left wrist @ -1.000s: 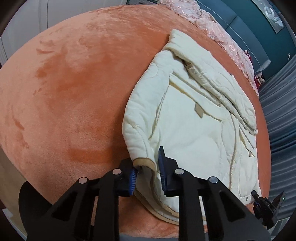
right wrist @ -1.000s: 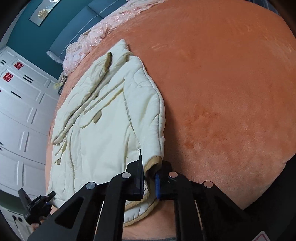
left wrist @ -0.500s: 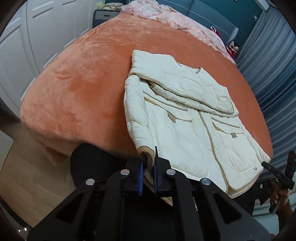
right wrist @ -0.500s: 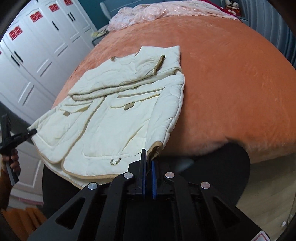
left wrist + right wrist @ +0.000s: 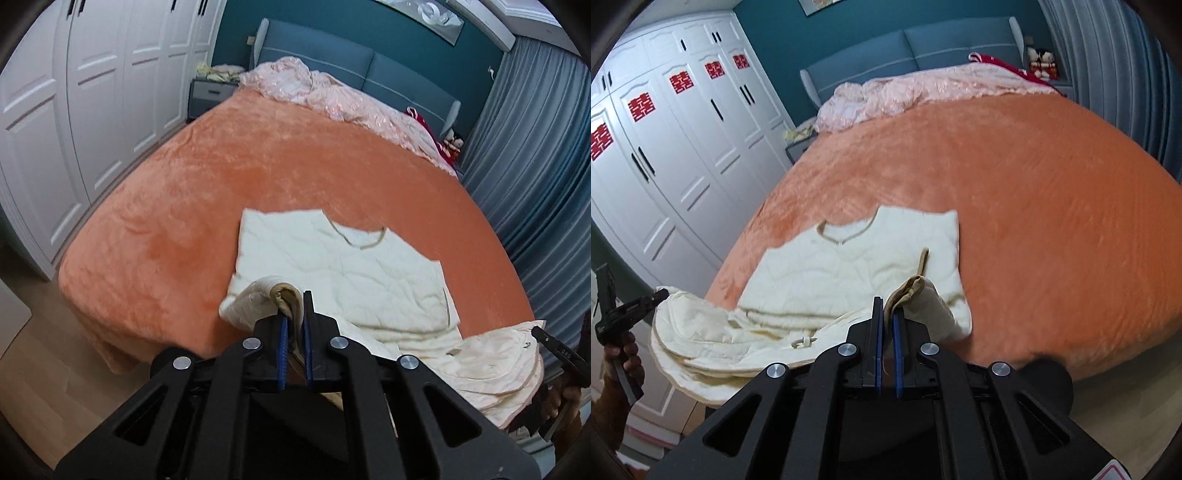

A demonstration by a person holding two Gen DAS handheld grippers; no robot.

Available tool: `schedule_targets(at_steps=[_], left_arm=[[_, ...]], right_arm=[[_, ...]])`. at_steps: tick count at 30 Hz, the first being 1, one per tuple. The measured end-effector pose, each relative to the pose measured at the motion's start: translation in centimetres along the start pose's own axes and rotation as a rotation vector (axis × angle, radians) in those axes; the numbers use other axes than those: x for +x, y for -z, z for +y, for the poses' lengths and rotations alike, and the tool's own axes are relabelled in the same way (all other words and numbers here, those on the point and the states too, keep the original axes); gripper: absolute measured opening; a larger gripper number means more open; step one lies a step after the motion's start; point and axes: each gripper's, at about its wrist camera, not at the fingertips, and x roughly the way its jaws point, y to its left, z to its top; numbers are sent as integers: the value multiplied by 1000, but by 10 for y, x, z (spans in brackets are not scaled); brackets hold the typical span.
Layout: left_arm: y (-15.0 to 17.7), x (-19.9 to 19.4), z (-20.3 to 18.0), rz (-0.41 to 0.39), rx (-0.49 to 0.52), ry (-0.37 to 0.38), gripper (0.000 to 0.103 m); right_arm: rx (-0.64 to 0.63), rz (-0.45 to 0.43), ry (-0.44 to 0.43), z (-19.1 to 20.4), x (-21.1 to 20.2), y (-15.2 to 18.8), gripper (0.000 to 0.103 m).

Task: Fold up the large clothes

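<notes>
Nearest the lens, the left gripper (image 5: 294, 314) is clamped on the tan-trimmed hem corner of the cream quilted padded jacket (image 5: 354, 273), its blue-padded jaws pinching a thick roll of fabric. The right gripper (image 5: 888, 310) is likewise closed on the opposite tan-edged corner, a puffy lobe bulging beside its jaws. Both corners are lifted at the foot of the bed, so the step in hand appears to be the bottom-to-top fold: the hem is raised and ready to be carried toward the collar. The next move likely calls for both grippers travelling forward together, level, so the bulky hem lands square on the shoulders.

Beyond, the jacket's upper half lies flat on the plush orange velvet bedspread (image 5: 229, 177), its tan-piped neckline facing the headboard. Farther off sits a crumpled pale-pink satin quilt (image 5: 332, 96) against the blue upholstered headboard (image 5: 332, 61).
</notes>
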Motion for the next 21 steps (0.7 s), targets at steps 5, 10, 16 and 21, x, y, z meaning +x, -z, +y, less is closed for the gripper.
schedule_targets(at_steps=[5,10,16,21], left_arm=[[-40,37,3,-85,-43,-48,6],[-69,94,-6,-112,-17,-152,6],[-98,166,-8,-74,-22,-236,7],[-106,220,0,-13,-37,-280,8]], right_arm=[[82,-131,11,-4,36,-39,4],[113,-199,74,-2,84,-71,4],[156,-233,121,-6,139,-96,4],[170,-207,166,-14,185,-105,4]])
